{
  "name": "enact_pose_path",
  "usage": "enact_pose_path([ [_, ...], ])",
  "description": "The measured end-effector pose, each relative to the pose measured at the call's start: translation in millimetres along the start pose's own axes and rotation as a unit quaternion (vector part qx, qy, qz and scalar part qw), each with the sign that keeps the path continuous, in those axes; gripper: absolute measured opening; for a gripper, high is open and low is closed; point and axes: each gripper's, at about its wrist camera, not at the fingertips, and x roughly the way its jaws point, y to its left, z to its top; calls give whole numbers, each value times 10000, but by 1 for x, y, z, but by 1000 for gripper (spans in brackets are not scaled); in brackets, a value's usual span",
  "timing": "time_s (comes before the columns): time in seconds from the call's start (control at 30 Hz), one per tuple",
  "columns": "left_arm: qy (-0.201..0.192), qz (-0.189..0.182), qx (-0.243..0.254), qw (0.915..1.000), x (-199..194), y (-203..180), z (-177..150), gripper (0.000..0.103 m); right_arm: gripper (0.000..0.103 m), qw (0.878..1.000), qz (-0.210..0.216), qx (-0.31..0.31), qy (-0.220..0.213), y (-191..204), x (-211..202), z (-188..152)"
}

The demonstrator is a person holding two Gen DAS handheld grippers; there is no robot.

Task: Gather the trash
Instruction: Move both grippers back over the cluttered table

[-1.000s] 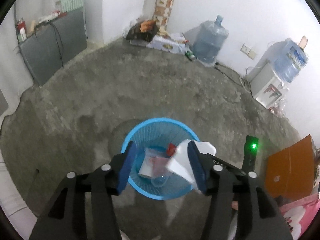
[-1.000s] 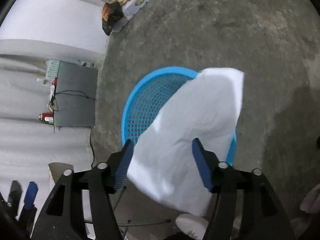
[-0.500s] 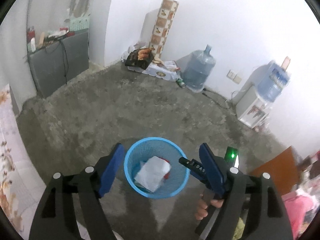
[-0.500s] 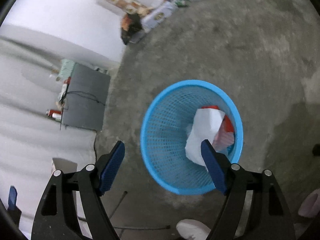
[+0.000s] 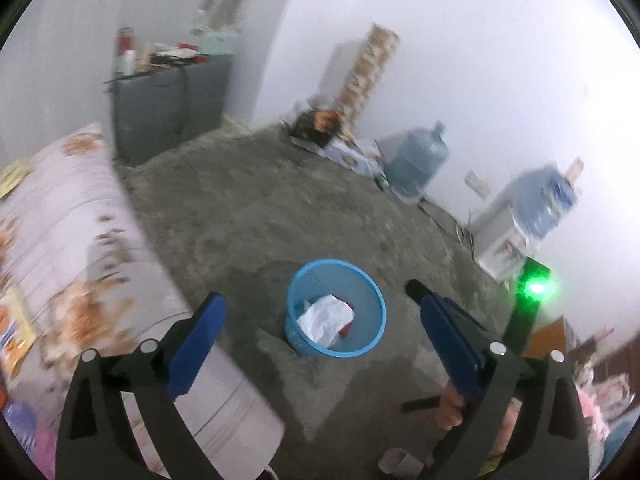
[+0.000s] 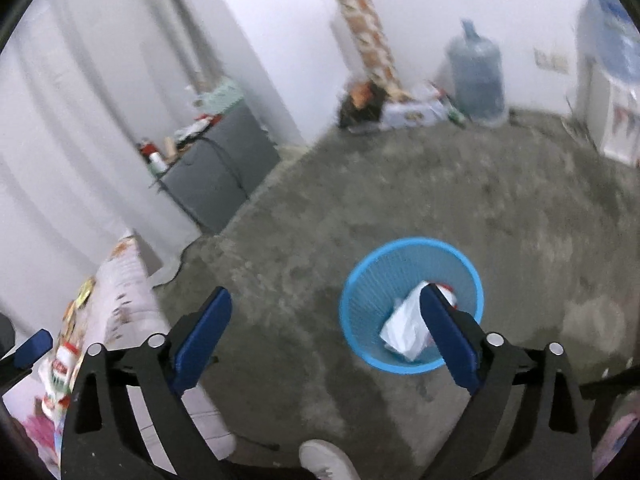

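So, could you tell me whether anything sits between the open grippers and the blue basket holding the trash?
Nothing visible does: only bare concrete floor lies between both empty grippers and the blue basket, where the white paper lies.

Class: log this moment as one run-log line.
left gripper: open, empty | right gripper: open, empty | white paper: inside blue basket | basket upright on floor

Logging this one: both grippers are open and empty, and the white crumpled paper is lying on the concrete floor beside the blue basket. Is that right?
Not quite. The white crumpled paper lies inside the blue basket, not on the floor beside it; the left wrist view looks straight down into it. The rest holds: the left gripper and the right gripper are both open and empty.
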Motion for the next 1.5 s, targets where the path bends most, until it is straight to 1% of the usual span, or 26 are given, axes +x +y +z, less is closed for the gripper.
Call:
enact_pose_path([
  [0.1, -287, 331, -213, 9988, -41, 24, -5, 97, 95, 9992, 30, -364, -139, 28, -17, -2],
  [0.17, -392, 446, -286, 9978, -63, 37, -8, 97, 95, 9978, -99, -640, -164, 48, -22, -5],
  [0.23, -499, 625, -344, 9962, -87, 53, -11, 98, 95, 9963, -127, -821, -213, 65, -27, -10],
  [0.43, -719, 843, -489, 9926, -148, 95, -26, 98, 95, 9893, 76, -1430, -287, 124, -41, -22],
  [0.53, -863, 853, -556, 9911, -172, 112, -35, 98, 95, 9810, 134, -1890, -416, 156, -51, -29],
  [0.67, -1004, 927, -695, 9882, -195, 134, -42, 98, 95, 9712, 136, -2318, -542, 183, -63, -32],
  [0.73, -1124, 939, -699, 9867, -207, 140, -43, 98, 95, 9682, 235, -2415, -615, 192, -71, -28],
  [0.83, -1355, 941, -634, 9843, -223, 147, -46, 98, 95, 9672, 408, -2386, -771, 203, -82, -25],
  [0.93, -1493, 1033, -608, 9815, -231, 154, -46, 98, 95, 9669, 625, -2392, -627, 208, -78, -25],
  [1.0, -1493, 1046, -647, 9811, -234, 158, -46, 98, 95, 9647, 887, -2425, -525, 211, -79, -26],
  [1.13, -1527, 997, -839, 9796, -241, 169, -48, 98, 95, 9603, 1511, -2279, -552, 210, -87, -23],
  [1.27, -1528, 1022, -974, 9781, -245, 178, -48, 98, 95, 9612, 1548, -2206, -589, 213, -88, -21],
  [1.5, -1620, 1233, -941, 9745, -251, 180, -50, 97, 95, 9582, 1694, -2216, -643, 215, -93, -30],
])
